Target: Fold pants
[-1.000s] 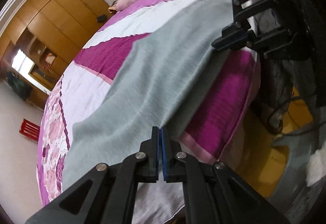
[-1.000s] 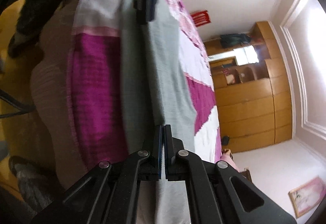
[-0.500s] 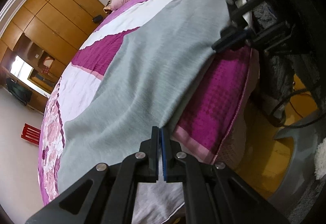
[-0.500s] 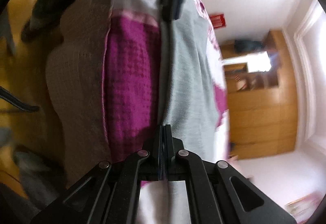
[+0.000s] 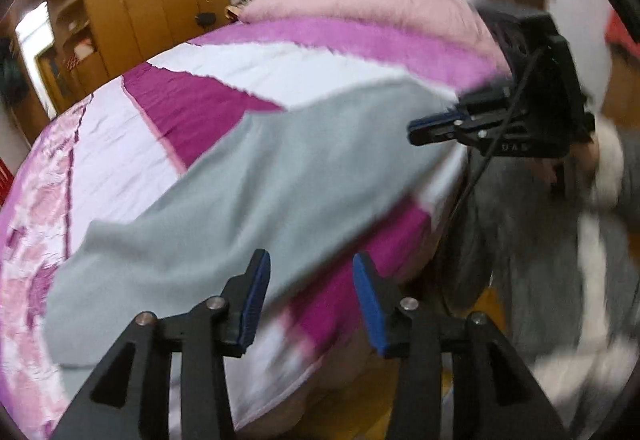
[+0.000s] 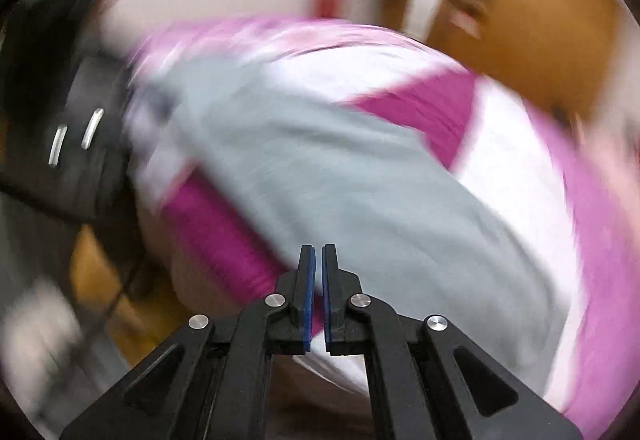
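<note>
Two grippers stood over the grey pants [image 5: 256, 192], which lay flat across the bed [image 5: 304, 60] toward its near edge. The left gripper [image 5: 310, 300] had just been opening — nothing between its pads. The right gripper [image 6: 319, 288], at 3 o'clock in the left view, was closed, seemingly empty — blur left doubt. Best to check the fold's edges aligned before regripping.

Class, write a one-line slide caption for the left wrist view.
Left tongs, just opened with nothing between them, above grey pants spread on a pink-and-white bed.
</note>
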`<state>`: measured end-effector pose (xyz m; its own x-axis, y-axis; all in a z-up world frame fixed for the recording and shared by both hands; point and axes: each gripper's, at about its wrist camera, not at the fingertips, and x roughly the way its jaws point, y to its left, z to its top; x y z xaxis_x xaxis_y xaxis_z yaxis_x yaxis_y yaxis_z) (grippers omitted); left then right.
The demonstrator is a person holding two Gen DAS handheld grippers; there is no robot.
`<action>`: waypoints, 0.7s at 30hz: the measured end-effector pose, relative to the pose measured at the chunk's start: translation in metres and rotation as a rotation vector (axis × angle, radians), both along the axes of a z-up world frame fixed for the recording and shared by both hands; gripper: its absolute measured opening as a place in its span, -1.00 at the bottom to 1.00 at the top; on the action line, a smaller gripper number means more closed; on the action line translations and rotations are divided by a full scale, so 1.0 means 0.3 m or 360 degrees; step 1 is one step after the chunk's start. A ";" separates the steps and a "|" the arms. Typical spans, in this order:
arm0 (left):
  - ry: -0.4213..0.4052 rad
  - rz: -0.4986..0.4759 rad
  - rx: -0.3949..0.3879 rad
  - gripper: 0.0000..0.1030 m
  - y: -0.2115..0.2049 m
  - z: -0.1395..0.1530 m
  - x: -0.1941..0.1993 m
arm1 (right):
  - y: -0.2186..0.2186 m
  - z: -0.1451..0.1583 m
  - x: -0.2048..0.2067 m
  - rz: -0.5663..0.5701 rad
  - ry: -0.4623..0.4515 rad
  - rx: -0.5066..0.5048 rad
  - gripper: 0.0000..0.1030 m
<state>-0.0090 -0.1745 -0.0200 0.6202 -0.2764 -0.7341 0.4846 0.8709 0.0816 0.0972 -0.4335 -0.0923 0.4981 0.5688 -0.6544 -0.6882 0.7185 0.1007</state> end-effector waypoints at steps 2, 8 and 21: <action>-0.0032 0.0054 -0.0009 -0.10 -0.055 -0.026 0.083 | -0.145 0.003 0.081 -0.0241 0.0170 0.0259 -0.96; 0.0137 0.0227 -0.0026 -0.11 -0.112 -0.181 0.203 | -0.592 -0.106 0.218 -0.0843 0.0600 0.0778 -0.96; 0.0069 0.0301 -0.0163 0.04 -0.028 -0.129 0.130 | -0.663 -0.050 0.161 -0.1197 0.0465 0.0501 -0.94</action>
